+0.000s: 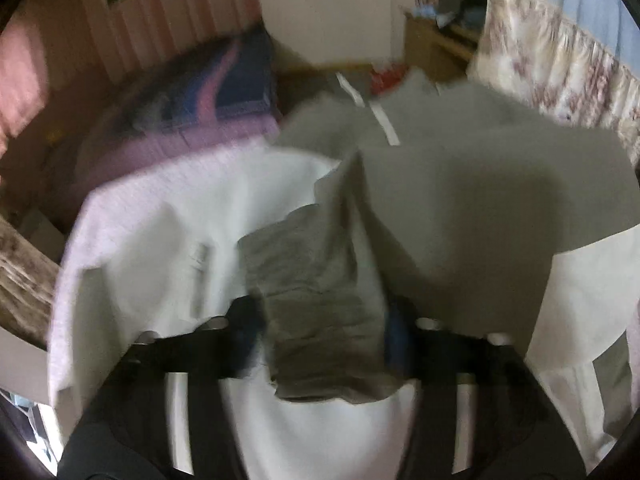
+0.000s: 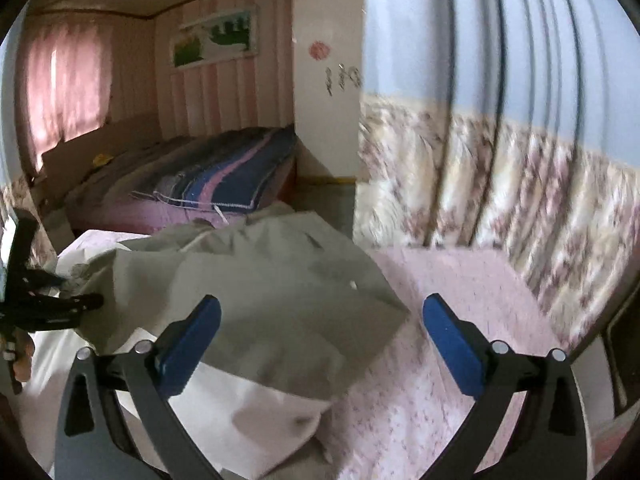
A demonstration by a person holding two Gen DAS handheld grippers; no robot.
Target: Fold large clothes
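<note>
A: Where is the grey garment (image 1: 460, 200)?

B: It lies spread over a white sheet (image 1: 168, 216) on the bed, with 1 ribbed cuff of it bunched up toward the left wrist camera. A white strip (image 1: 386, 124) runs along its far part.

A: And the left gripper (image 1: 320, 340)?

B: Its jaws are clamped on that ribbed cuff; the fabric fills the gap between the 2 dark fingers. The view is blurred, but the cloth plainly sits pinched there.

A: The right gripper (image 2: 320, 320)?

B: Spread wide, with nothing held. Its 2 blue pads (image 2: 192, 344) stand well apart above the near edge of the grey garment (image 2: 248, 292), and I cannot see them touching it.

A: What lies around?

B: A pale pink patterned cover (image 2: 460, 320) sits under and to the right of the garment. Behind is a striped blue and pink blanket (image 2: 232, 180), and a floral curtain (image 2: 500, 184) hangs at the right. In the right wrist view the other gripper (image 2: 44, 304) shows at the left edge, with fingers (image 2: 22, 360) of a hand below it.
</note>
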